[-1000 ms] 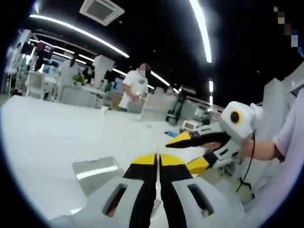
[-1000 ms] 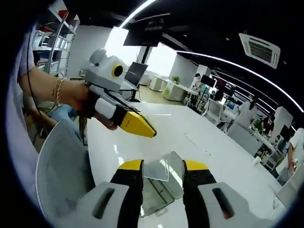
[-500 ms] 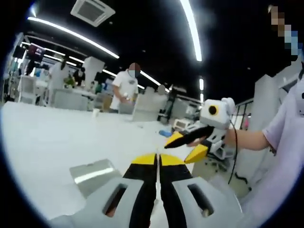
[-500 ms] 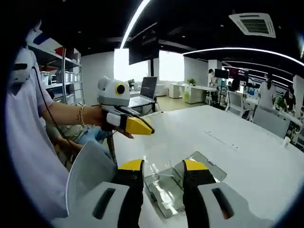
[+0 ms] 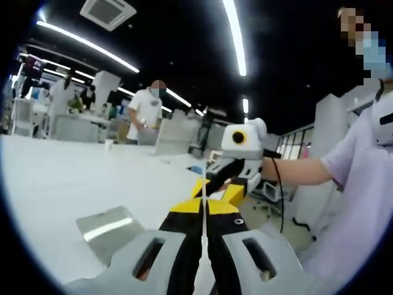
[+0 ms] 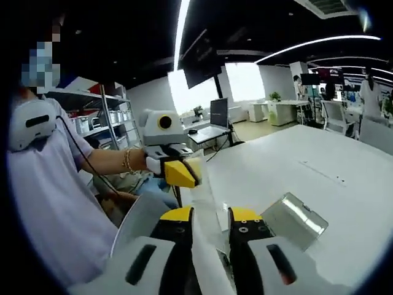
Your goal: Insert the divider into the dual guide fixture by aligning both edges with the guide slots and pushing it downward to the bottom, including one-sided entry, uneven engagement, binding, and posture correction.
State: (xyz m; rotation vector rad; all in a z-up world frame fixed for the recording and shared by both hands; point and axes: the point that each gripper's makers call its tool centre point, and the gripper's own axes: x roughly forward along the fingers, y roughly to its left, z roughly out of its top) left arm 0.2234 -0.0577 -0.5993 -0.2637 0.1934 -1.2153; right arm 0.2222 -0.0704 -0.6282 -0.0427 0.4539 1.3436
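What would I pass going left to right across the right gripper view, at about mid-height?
Person's pale sleeve → bracelet on the wrist → the other claw's yellow tips → white table → clear fixture, lower down near this claw.

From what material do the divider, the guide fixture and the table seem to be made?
Divider: a thin clear sheet, probably acrylic; seen edge-on, it is a pale line. Guide fixture: apparently clear, glossy plastic, since it mirrors the ceiling lights. Table: smooth matt white surface, likely laminate.
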